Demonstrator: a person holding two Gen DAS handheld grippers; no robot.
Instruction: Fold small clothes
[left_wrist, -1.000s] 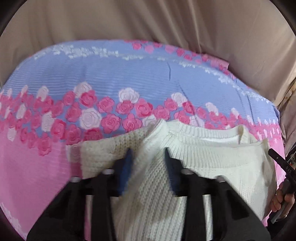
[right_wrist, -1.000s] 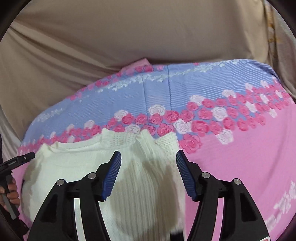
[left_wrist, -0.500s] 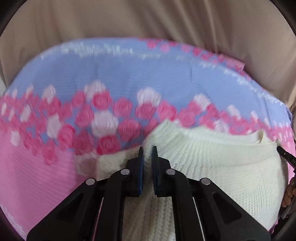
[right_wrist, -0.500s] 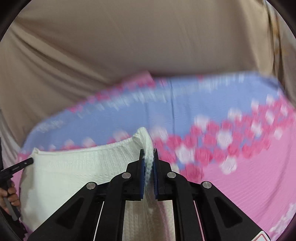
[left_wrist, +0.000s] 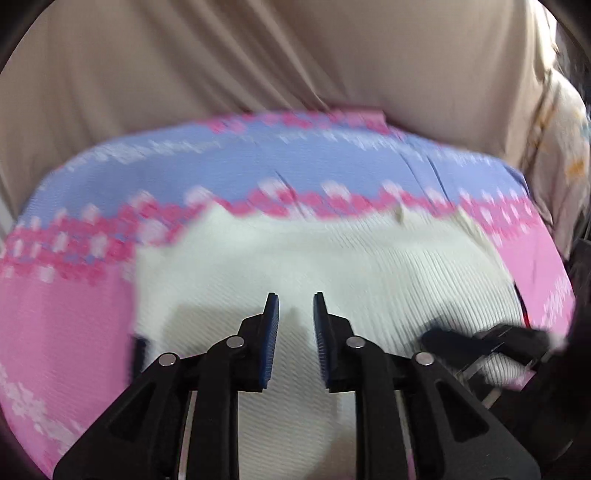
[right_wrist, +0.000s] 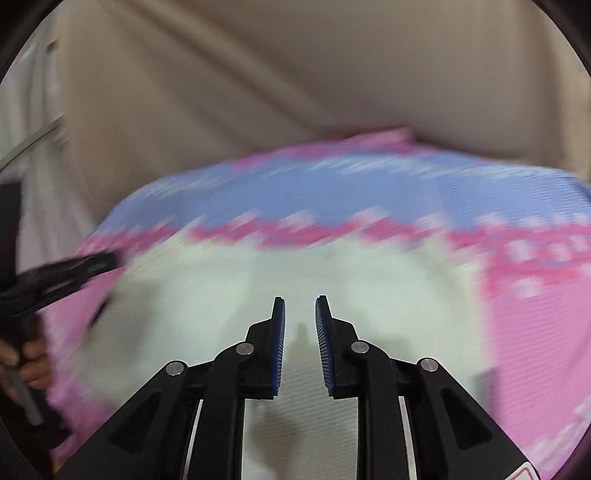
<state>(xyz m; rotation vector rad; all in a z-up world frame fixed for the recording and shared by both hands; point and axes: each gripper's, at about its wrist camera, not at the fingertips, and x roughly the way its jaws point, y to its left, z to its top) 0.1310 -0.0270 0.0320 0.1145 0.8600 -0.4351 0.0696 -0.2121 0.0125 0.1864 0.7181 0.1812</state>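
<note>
A white knitted sweater (left_wrist: 325, 258) lies folded on the pink and blue flowered sheet (left_wrist: 74, 332). It also shows in the right wrist view (right_wrist: 258, 288). My left gripper (left_wrist: 295, 301) hovers over the sweater, partly open, with nothing between its blue pads. My right gripper (right_wrist: 300, 302) is also partly open and empty above the sweater. The right gripper appears at the lower right of the left wrist view (left_wrist: 480, 341). The left gripper shows at the left of the right wrist view (right_wrist: 62, 277). Both views are motion-blurred.
A beige cloth (left_wrist: 258, 55) hangs behind the bed. The sheet in the right wrist view (right_wrist: 535, 350) spreads pink to the right. A hand (right_wrist: 26, 363) holds the left gripper's handle at the left edge.
Both grippers had shut on the sweater's sleeve folds half a second ago. Now both have let go and opened, and pulled back while the sweater lies flatter and wider.
</note>
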